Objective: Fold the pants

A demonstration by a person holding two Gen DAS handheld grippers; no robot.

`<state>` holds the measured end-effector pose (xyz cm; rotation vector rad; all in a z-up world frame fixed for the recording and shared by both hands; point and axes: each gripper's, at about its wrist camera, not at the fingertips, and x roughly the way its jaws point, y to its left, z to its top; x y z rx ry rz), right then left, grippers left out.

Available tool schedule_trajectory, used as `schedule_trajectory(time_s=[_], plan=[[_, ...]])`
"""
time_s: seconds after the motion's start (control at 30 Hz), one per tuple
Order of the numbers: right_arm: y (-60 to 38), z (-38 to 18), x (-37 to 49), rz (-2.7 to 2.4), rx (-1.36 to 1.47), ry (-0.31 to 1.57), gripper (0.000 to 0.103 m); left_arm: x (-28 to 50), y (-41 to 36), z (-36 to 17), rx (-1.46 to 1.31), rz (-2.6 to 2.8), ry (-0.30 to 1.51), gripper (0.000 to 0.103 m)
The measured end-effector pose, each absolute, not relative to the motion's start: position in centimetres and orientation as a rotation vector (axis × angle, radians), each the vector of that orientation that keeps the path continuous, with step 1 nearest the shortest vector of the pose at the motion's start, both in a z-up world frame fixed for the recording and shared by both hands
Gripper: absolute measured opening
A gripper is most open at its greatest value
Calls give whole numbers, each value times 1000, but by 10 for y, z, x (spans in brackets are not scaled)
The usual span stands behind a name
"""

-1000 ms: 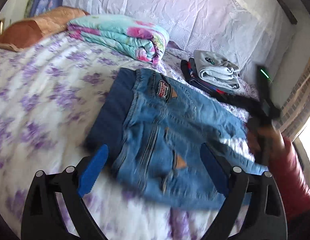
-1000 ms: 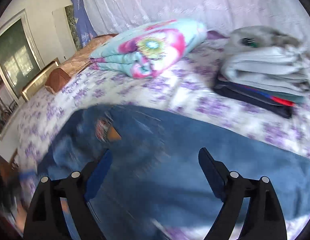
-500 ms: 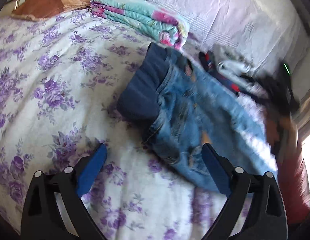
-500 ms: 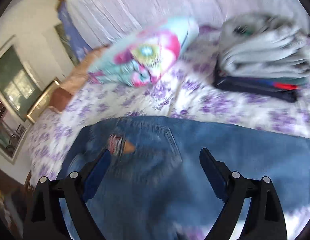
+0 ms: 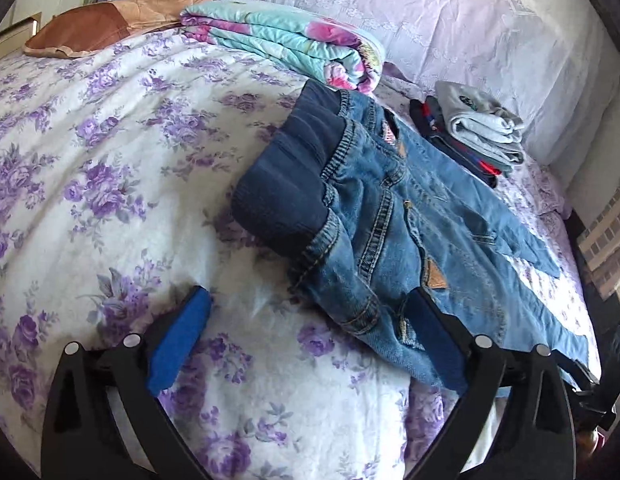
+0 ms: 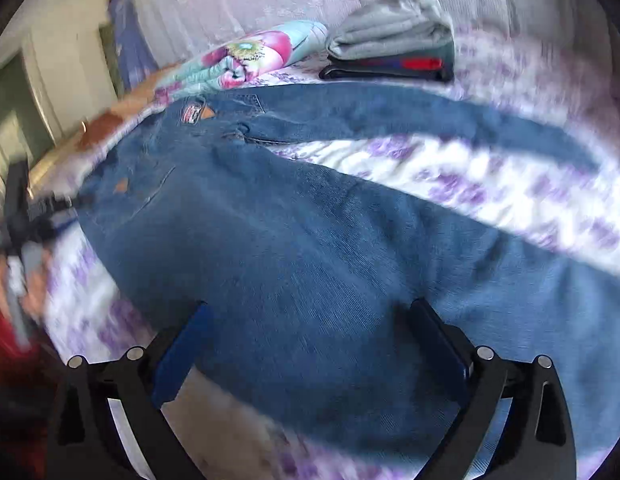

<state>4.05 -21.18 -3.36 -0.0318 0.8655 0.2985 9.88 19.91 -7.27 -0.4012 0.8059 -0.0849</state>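
Note:
Blue denim pants (image 5: 394,224) with a dark stretch waistband lie spread on the floral bed sheet (image 5: 109,184), legs apart and running to the right. My left gripper (image 5: 305,312) is open and empty, low over the sheet by the waist hip; its right finger overlaps the denim. In the right wrist view the pants (image 6: 301,248) fill the frame, blurred. My right gripper (image 6: 305,324) is open and empty above the near leg. The left gripper (image 6: 25,216) shows at that view's left edge.
A folded floral quilt (image 5: 285,40) and a brown pillow (image 5: 109,24) lie at the head of the bed. A stack of folded clothes (image 5: 478,132) sits beside the far leg. A white draped wall runs behind; the bed's edge is at right.
My left gripper has pulled back left from over the pants to the sheet beside the waistband. My right gripper has swung right along the legs, now over the near leg.

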Motion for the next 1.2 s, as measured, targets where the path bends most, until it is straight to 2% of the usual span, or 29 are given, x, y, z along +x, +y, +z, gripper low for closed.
schedule_trajectory(time_s=[0.13, 0.23, 0.4, 0.5, 0.53, 0.57, 0.6, 0.63, 0.67, 0.7, 0.73, 0.77, 0.83, 0.93, 1.0, 1.07, 1.13, 1.17, 1.2], plan=[[-253, 9, 1, 369, 41, 773, 99, 93, 209, -75, -444, -129, 780, 97], [-313, 16, -20, 271, 163, 784, 100, 93, 208, -75, -442, -126, 781, 97], [-414, -26, -55, 167, 587, 905, 99, 95, 195, -74, -360, -76, 821, 97], [-445, -45, -54, 141, 738, 847, 95, 97, 194, -75, -354, -62, 836, 98], [-457, -48, -49, 123, 795, 814, 86, 98, 194, -75, -350, -58, 842, 98], [-462, -48, -45, 108, 808, 793, 69, 98, 194, -75, -352, -57, 845, 98], [-467, -47, -40, 98, 802, 766, 59, 98, 195, -74, -357, -56, 846, 98], [-472, -48, -34, 83, 801, 751, 35, 98, 196, -74, -371, -56, 846, 98], [-478, -54, -30, 63, 831, 753, 20, 98, 198, -73, -393, -55, 844, 98], [-484, -59, -28, 60, 875, 755, 18, 99, 201, -72, -424, -57, 842, 98], [-489, -62, -27, 73, 909, 751, 15, 99, 203, -71, -441, -62, 841, 90], [-491, -60, -26, 82, 923, 741, 13, 99, 204, -68, -457, -69, 838, 63], [-487, -45, -27, 105, 893, 695, 13, 100, 205, -63, -478, -92, 847, 38], [-487, -25, -25, 122, 831, 665, 13, 100, 207, -62, -532, -113, 865, 34], [-491, -32, -18, 100, 841, 688, 13, 98, 208, -68, -569, -126, 878, 34], [-497, -47, -13, 74, 870, 718, 13, 97, 211, -72, -602, -132, 876, 45], [-500, -57, -11, 69, 896, 722, 13, 102, 215, -75, -654, -144, 882, 48], [-500, -57, -12, 71, 897, 716, 13, 103, 216, -75, -666, -142, 887, 44], [-501, -55, -11, 76, 893, 708, 13, 106, 217, -73, -668, -138, 892, 36]])
